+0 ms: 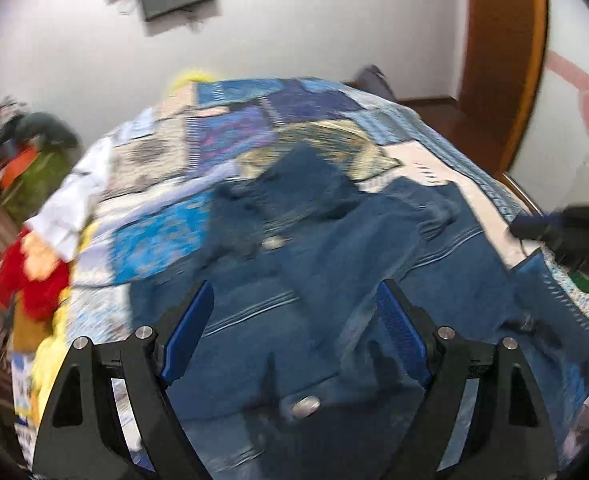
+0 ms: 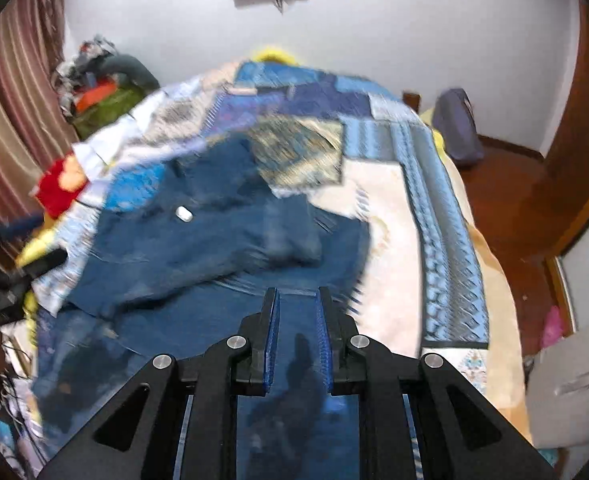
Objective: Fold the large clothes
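A dark blue denim jacket [image 1: 318, 248] with metal buttons lies crumpled on a bed with a blue patchwork quilt [image 1: 230, 128]. My left gripper [image 1: 294, 300] is open wide just above the jacket's near part, holding nothing. In the right wrist view the jacket [image 2: 214, 240] spreads from the middle of the bed toward me. My right gripper [image 2: 297, 300] hovers over the jacket's near edge with its jaws narrowly apart and nothing between them. The right gripper also shows at the right edge of the left wrist view [image 1: 566, 224]. Both views are motion-blurred.
A red and yellow plush toy [image 1: 34, 276] and white cloth [image 1: 74, 200] lie at the bed's left edge. A pile of clothes [image 2: 102, 84] sits by the striped curtain [image 2: 10, 120]. A grey bag [image 2: 456, 126] stands on the wooden floor at right. A door frame [image 1: 498, 60] rises behind.
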Tool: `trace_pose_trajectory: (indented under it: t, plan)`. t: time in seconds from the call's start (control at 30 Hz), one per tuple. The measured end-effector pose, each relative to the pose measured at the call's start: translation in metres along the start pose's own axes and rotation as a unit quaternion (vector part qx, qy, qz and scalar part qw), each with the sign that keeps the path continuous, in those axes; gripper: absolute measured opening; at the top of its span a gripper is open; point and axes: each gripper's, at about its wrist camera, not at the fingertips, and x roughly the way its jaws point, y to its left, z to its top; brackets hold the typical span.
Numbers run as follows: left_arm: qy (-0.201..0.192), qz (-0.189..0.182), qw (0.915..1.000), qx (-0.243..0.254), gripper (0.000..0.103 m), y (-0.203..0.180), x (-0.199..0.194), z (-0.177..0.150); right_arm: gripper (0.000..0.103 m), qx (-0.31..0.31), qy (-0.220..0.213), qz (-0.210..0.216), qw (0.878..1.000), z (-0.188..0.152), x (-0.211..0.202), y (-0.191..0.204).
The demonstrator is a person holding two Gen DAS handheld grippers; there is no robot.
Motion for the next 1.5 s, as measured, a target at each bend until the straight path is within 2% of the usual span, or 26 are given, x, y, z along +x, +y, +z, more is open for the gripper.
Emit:
trace_pose_trajectory:
  t: [0.1, 0.17, 0.23, 0.3, 0.33, 0.37, 0.43, 0.53, 0.63, 0.7, 0.73, 0.83, 0.9, 1.07, 1.2, 1.33, 1.43, 1.5]
  plan:
    - [0.036, -0.037, 0.9984, 0.024, 0.084, -0.028, 0.033, 0.016, 0.014, 0.024, 0.075, 0.020, 0.997, -0.016, 0.040, -0.023]
    - [0.069, -0.056, 0.9950, 0.046, 0.084, -0.048, 0.060, 0.023, 0.014, 0.044, 0.065, 0.060, 0.995, -0.029, 0.046, -0.040]
    - [0.087, -0.061, 0.9920, 0.068, 0.084, -0.062, 0.080, 0.026, 0.018, 0.047, 0.062, 0.069, 0.995, -0.035, 0.042, -0.052]
    - [0.099, -0.053, 0.9890, 0.096, 0.084, -0.077, 0.101, 0.029, 0.033, 0.044, 0.067, 0.046, 0.996, -0.038, 0.040, -0.060]
    - [0.105, -0.048, 0.9877, 0.106, 0.084, -0.082, 0.109, 0.031, 0.033, 0.037, 0.068, 0.030, 0.997, -0.041, 0.041, -0.062]
    - [0.110, -0.039, 0.9867, 0.114, 0.084, -0.087, 0.119, 0.033, 0.033, 0.031, 0.065, 0.035, 0.997, -0.043, 0.040, -0.064]
    - [0.112, -0.037, 0.9865, 0.113, 0.083, -0.089, 0.134, 0.037, 0.033, 0.026, 0.066, 0.038, 0.997, -0.044, 0.036, -0.067]
    - [0.120, -0.050, 0.9881, 0.083, 0.080, -0.087, 0.150, 0.045, 0.033, 0.029, 0.068, 0.037, 0.997, -0.046, 0.033, -0.068]
    - [0.130, -0.071, 0.9879, 0.046, 0.059, -0.081, 0.162, 0.050, 0.034, 0.030, 0.065, 0.033, 0.997, -0.048, 0.036, -0.064]
    - [0.127, -0.038, 0.9903, 0.042, 0.019, -0.079, 0.162, 0.053, 0.034, 0.034, 0.064, 0.031, 0.997, -0.046, 0.037, -0.062]
    - [0.123, -0.032, 0.9912, 0.037, 0.015, -0.075, 0.160, 0.054, 0.034, 0.038, 0.064, 0.029, 0.997, -0.045, 0.037, -0.062]
    - [0.099, -0.057, 0.9934, -0.006, 0.011, -0.052, 0.137, 0.061, 0.034, 0.050, 0.063, 0.030, 0.996, -0.040, 0.034, -0.062]
    - [0.063, -0.056, 0.9962, -0.025, 0.010, -0.032, 0.111, 0.068, 0.034, 0.056, 0.054, 0.028, 0.997, -0.035, 0.028, -0.063]
    - [-0.003, -0.074, 0.9937, -0.083, 0.010, 0.029, 0.057, 0.079, 0.034, 0.076, 0.000, 0.011, 0.997, -0.015, 0.002, -0.058]
    - [-0.040, -0.054, 0.9914, -0.113, 0.010, 0.079, 0.028, 0.077, 0.034, 0.064, -0.004, 0.006, 0.998, 0.003, 0.000, -0.043]
    - [-0.048, -0.026, 0.9900, -0.130, 0.008, 0.114, 0.021, 0.061, 0.034, 0.039, 0.012, -0.013, 0.999, 0.015, 0.020, -0.019]
    - [-0.040, -0.001, 0.9898, -0.137, 0.008, 0.138, 0.030, 0.039, 0.034, 0.025, 0.042, -0.021, 0.999, 0.014, 0.044, -0.006]
    - [-0.027, 0.003, 0.9888, -0.147, 0.008, 0.154, 0.039, 0.021, 0.034, 0.007, 0.057, -0.042, 0.997, 0.009, 0.058, 0.001]
